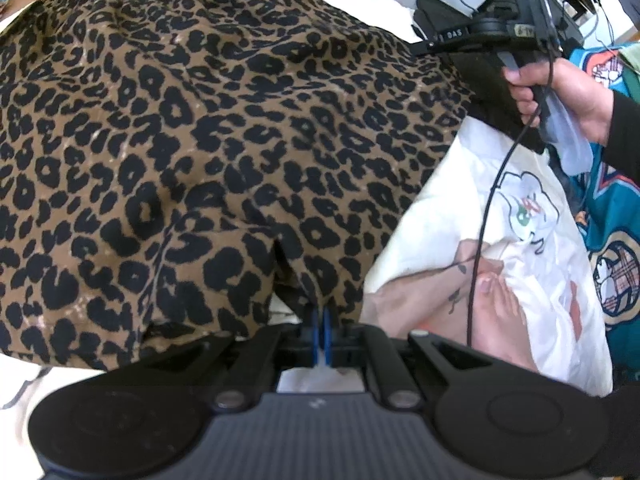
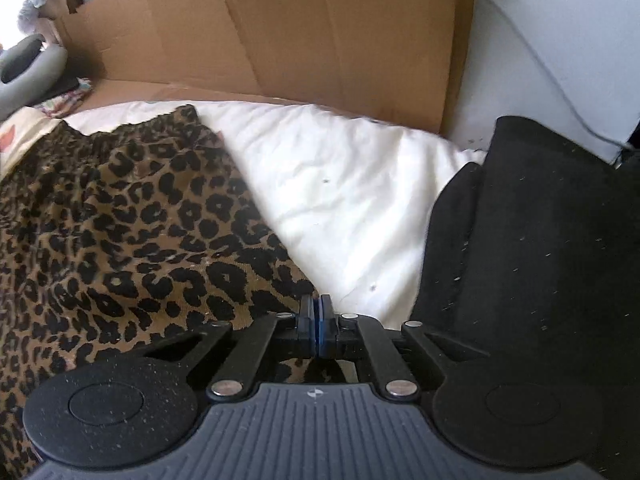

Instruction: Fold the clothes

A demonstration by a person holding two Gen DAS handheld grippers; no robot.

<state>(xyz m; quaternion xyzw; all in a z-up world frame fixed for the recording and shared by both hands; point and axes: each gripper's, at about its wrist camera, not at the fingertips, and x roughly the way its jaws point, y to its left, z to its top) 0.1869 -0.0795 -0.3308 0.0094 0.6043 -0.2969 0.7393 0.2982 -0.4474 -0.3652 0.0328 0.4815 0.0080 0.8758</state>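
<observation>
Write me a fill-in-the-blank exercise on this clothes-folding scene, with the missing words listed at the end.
1. The brown and black garment bears a ____ print.
2. The left gripper is shut on that garment's ____.
3. Behind the white bedding stands a flattened brown ____ sheet.
4. To the right of the shut right gripper lies a ____ fabric.

Missing words: leopard; edge; cardboard; black

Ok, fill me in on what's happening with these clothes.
A person is folding a leopard-print garment spread on a white bed cover, with a handheld gripper in each hand. The left gripper is shut on the garment's near edge. The right gripper is shut at the garment's right edge; whether it pinches the cloth is unclear. A black garment lies to the right, and a cardboard sheet stands behind.
</observation>
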